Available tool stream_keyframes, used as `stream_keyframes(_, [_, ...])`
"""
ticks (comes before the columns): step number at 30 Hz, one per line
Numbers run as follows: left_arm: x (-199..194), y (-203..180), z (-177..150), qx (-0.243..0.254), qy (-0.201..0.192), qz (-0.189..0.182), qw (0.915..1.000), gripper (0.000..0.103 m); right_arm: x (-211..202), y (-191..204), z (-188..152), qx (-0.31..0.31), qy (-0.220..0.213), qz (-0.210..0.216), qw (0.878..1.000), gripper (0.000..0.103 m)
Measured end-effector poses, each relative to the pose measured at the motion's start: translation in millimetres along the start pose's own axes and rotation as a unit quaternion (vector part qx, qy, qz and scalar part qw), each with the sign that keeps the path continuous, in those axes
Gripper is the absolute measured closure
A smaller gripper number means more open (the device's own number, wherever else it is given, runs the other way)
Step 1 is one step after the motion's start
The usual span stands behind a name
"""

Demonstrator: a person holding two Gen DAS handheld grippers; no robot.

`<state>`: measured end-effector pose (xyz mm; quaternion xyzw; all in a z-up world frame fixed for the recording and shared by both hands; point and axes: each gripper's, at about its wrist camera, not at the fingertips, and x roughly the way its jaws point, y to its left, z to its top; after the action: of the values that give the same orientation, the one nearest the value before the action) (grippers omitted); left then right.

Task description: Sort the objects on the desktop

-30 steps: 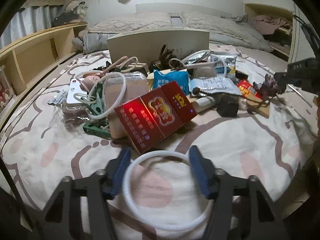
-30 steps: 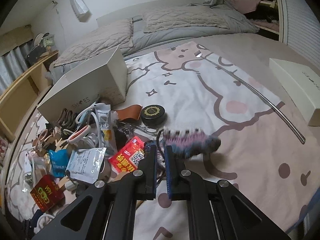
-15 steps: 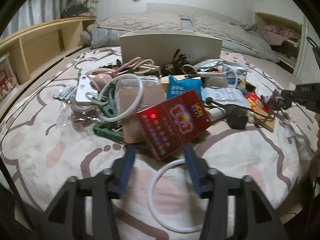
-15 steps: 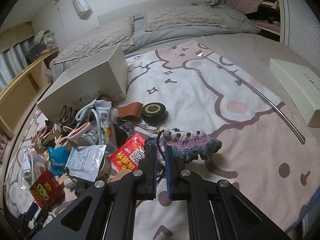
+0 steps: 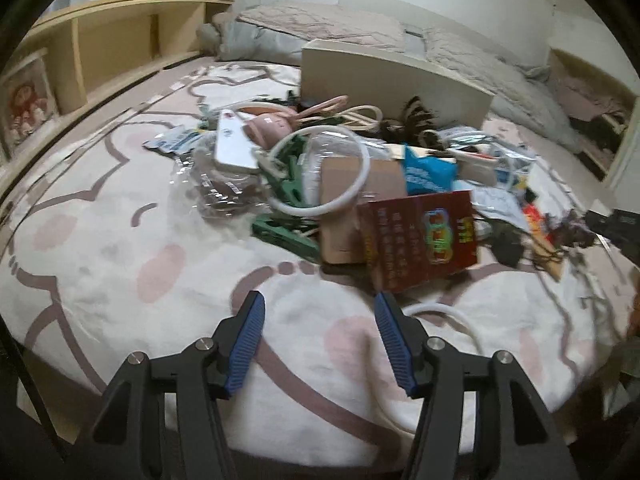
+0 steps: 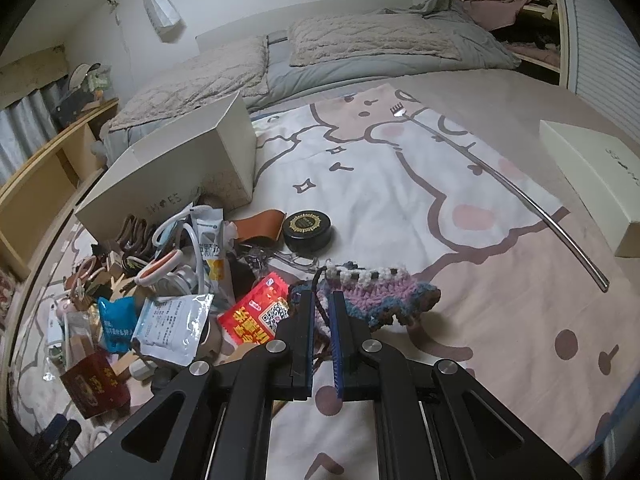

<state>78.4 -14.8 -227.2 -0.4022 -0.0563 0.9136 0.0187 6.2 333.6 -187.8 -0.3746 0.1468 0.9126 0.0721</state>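
Observation:
A heap of small things lies on the cartoon-print blanket (image 5: 100,248): a red box (image 5: 424,236), a white ring (image 5: 320,172) on a brown carton, green clips and packets. My left gripper (image 5: 319,304) hovers over bare blanket in front of the heap, its jaws opening with nothing between them. Another white ring (image 5: 452,318) lies just right of its right finger. My right gripper (image 6: 322,308) is shut on the edge of a purple, blue and white crocheted piece (image 6: 384,292), which trails right onto the blanket beside a red packet (image 6: 256,312).
A cream shoe box (image 6: 180,176) stands behind the heap, with a black round tin (image 6: 307,230) beside it. A long metal rod (image 6: 520,196) crosses the blanket on the right, near a white box (image 6: 592,176). Wooden shelves (image 5: 100,52) line the left side.
My left gripper has slid left off the white ring it had around it, leaving the ring on the blanket, and its jaws stand wider. The right gripper has kept still on the crocheted piece.

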Motion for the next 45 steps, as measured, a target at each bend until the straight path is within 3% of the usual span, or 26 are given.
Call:
stream_keyframes(6, [-0.6, -25.8, -10.7, 0.064, 0.005, -0.013, 0.9979, 0.04, -11.1, -1.1, 5.2, 0.004, -0.013, 0.019, 1.0, 0.095])
stream_keyframes(10, [8.2, -32.0, -17.8, 0.092, 0.021, 0.023, 0.9953, 0.04, -19.7, 2.3, 9.0, -0.003, -0.024, 0.028, 0.999, 0.095])
stream_keyframes(16, [12.4, -14.2, -11.4, 0.073, 0.012, 0.087, 0.9935, 0.04, -15.9, -7.0, 12.5, 0.005, -0.023, 0.031, 0.999, 0.095])
stream_keyframes(20, [16.4, 0.4, -2.7, 0.051, 0.008, 0.111, 0.9925, 0.04, -12.2, -18.3, 13.6, 0.021, -0.015, 0.01, 1.0, 0.093])
stream_keyframes(21, [18.1, 4.0, 0.3, 0.045, 0.007, 0.116, 0.9922, 0.04, -12.0, -20.7, 13.7, 0.024, -0.014, 0.012, 1.0, 0.088])
stream_keyframes(22, [19.5, 6.5, 2.3, 0.04, 0.007, 0.119, 0.992, 0.04, -11.2, -23.2, 14.3, 0.027, -0.011, 0.015, 0.999, 0.061])
stream_keyframes(23, [21.1, 9.1, 4.3, 0.035, 0.008, 0.122, 0.9919, 0.04, -10.6, -25.0, 14.5, 0.031, -0.009, 0.017, 0.999, 0.015])
stream_keyframes(24, [22.3, 10.6, 5.5, 0.033, 0.008, 0.126, 0.9915, 0.04, -10.7, -26.5, 13.9, 0.035, -0.01, 0.018, 0.999, 0.0])
stream_keyframes(30, [27.1, 22.9, 13.7, 0.02, 0.002, 0.155, 0.9877, 0.04, 3.4, -18.3, 9.2, 0.006, 0.005, 0.002, 1.0, 0.0])
stream_keyframes(36, [23.3, 29.8, 15.2, 0.001, -0.006, 0.149, 0.9888, 0.039, 29.3, -8.5, 3.2, -0.017, 0.026, -0.027, 0.999, 0.0])
stream_keyframes(38, [20.2, 30.2, 14.2, -0.002, -0.011, 0.141, 0.99, 0.03, 35.0, -8.1, 3.5, -0.019, 0.031, -0.034, 0.999, 0.0])
stream_keyframes(40, [16.0, 29.4, 13.9, -0.01, -0.017, 0.124, 0.9921, 0.015, 41.3, -7.4, 4.5, -0.021, 0.035, -0.037, 0.998, 0.0])
stream_keyframes(45, [-0.1, 13.3, 11.9, 0.001, -0.043, 0.066, 0.9969, 0.007, 53.1, -1.8, 4.7, -0.034, 0.043, -0.05, 0.997, 0.0])
